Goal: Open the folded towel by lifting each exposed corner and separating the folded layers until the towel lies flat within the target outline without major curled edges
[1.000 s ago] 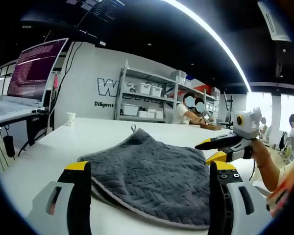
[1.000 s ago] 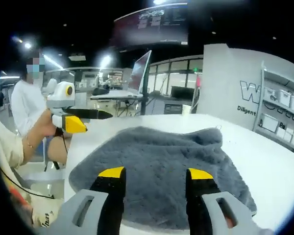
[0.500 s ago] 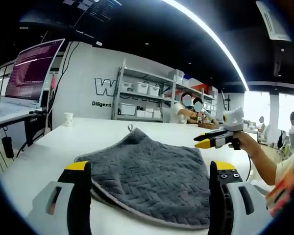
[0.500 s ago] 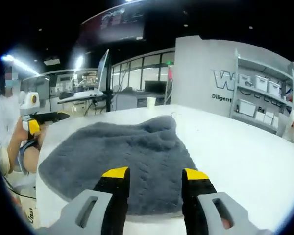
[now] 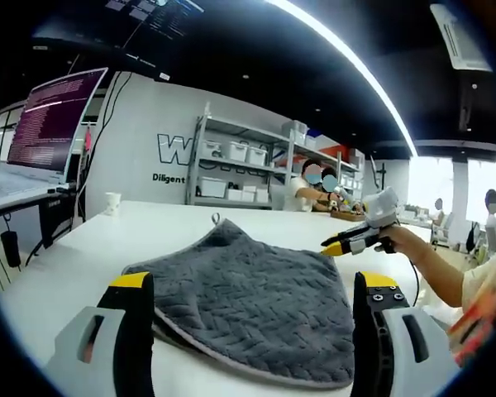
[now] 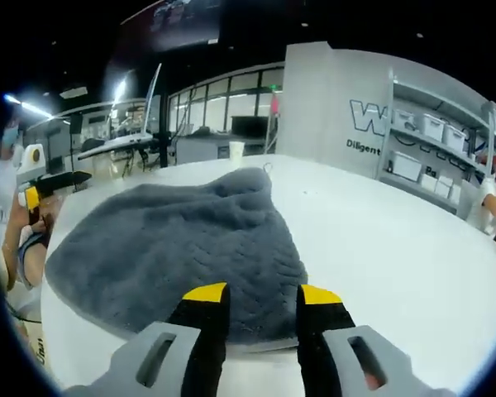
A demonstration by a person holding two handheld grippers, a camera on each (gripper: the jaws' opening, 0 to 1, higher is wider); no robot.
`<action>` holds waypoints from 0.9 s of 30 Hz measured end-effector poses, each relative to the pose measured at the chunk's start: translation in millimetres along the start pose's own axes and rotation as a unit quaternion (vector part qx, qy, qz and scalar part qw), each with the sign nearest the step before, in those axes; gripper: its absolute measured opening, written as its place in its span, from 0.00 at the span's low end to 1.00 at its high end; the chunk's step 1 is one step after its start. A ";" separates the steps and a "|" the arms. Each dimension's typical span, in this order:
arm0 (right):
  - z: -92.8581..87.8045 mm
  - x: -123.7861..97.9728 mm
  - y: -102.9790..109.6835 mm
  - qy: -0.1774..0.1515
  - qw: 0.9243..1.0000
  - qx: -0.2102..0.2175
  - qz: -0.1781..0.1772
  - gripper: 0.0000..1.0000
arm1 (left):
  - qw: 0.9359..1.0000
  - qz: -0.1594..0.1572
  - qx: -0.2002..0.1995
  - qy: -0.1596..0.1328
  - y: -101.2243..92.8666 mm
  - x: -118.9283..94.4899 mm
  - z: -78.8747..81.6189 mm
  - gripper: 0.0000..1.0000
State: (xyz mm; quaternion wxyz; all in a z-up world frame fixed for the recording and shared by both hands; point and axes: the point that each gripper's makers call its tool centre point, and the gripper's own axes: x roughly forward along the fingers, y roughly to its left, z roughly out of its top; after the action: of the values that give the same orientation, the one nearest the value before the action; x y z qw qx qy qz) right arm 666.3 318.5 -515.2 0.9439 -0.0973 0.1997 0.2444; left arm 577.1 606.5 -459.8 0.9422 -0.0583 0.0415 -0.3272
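Reaching for a near corner of the folded towel

The grey towel lies folded on the white table; the right gripper, jaws narrowly parted and empty, should pinch only the top layer. Left gripper hovers wide apart.

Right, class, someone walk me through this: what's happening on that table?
A person holds two yellow-tipped grippers over a grey, herringbone-textured towel lying folded on a white table. The left gripper is open, with the towel's near edge between its jaws. The right gripper hovers at another edge, jaws narrowly apart. Neither grips the towel; no corner is lifted yet.
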 end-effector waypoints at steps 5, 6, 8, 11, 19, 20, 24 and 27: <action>-2.8 7.5 -10.1 0.009 1.000 0.002 -0.015 0.21 | 1.000 0.002 0.001 -0.003 2.1 -2.3 2.8 0.99; -2.9 8.7 -12.6 0.011 1.000 0.003 -0.019 0.19 | 1.000 0.002 0.001 -0.004 2.0 -2.4 3.3 0.99; -5.9 11.9 -17.2 0.022 0.999 0.001 -0.025 0.16 | 1.000 0.001 0.003 -0.003 1.7 -2.5 3.2 0.99; -16.5 18.1 -24.8 0.050 0.998 0.000 -0.034 0.10 | 1.000 0.001 0.003 -0.001 1.6 -1.8 2.0 0.99; -32.2 19.9 -25.9 0.074 0.996 -0.002 -0.045 0.00 | 1.000 -0.002 0.002 0.007 -1.4 0.7 -2.6 0.99; -33.2 18.2 -25.1 0.077 0.996 -0.004 -0.047 0.00 | 1.000 -0.002 0.003 0.006 -1.7 0.4 -1.7 0.99; -40.0 4.0 -16.0 0.097 0.993 -0.032 -0.058 0.00 | 1.000 0.000 0.003 0.000 -0.7 -1.2 1.7 0.99; -45.0 -6.8 -7.8 0.103 0.991 -0.053 -0.065 0.00 | 1.000 0.005 0.006 0.000 2.7 -2.9 1.6 0.99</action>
State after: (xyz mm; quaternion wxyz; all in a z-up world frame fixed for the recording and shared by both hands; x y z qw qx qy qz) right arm 649.9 296.3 -552.2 0.9256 -0.1843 0.2764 0.1813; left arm 576.7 610.5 -458.5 0.9443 -0.0523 0.0400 -0.3224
